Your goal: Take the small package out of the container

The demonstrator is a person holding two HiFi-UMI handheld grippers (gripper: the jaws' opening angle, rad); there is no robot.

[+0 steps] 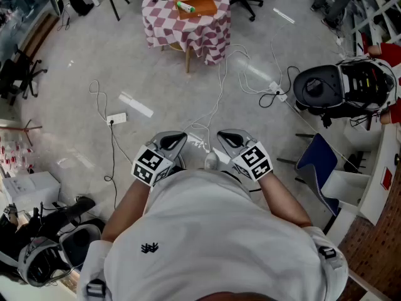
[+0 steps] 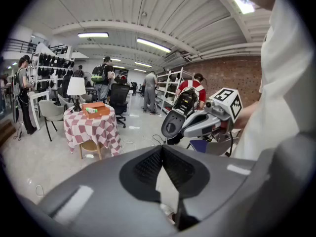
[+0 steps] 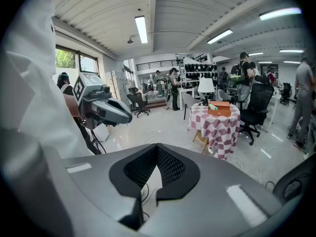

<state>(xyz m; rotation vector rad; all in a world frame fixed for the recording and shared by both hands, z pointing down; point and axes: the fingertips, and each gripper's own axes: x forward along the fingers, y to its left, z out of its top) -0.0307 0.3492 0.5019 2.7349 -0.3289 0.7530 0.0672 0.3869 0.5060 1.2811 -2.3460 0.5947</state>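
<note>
Far ahead stands a small round table (image 1: 213, 27) with a red-and-white checked cloth. On it sits an orange-brown box (image 1: 195, 2), the container, with a small green-and-white package (image 1: 186, 7) lying on it. In the left gripper view the box (image 2: 97, 110) and package (image 2: 90, 109) are far off at the left; in the right gripper view the box (image 3: 220, 108) and package (image 3: 213, 106) are right of centre. My left gripper (image 1: 173, 142) and right gripper (image 1: 229, 138) are held side by side close to my chest, far from the table. Both are shut with nothing between the pads.
White cables and a power strip (image 1: 116, 118) lie on the grey floor between me and the table. A blue chair (image 1: 317, 161) and black gear (image 1: 322, 89) stand at the right, boxes and helmets (image 1: 41, 259) at the lower left. Several people (image 2: 103, 83) stand by shelves in the background.
</note>
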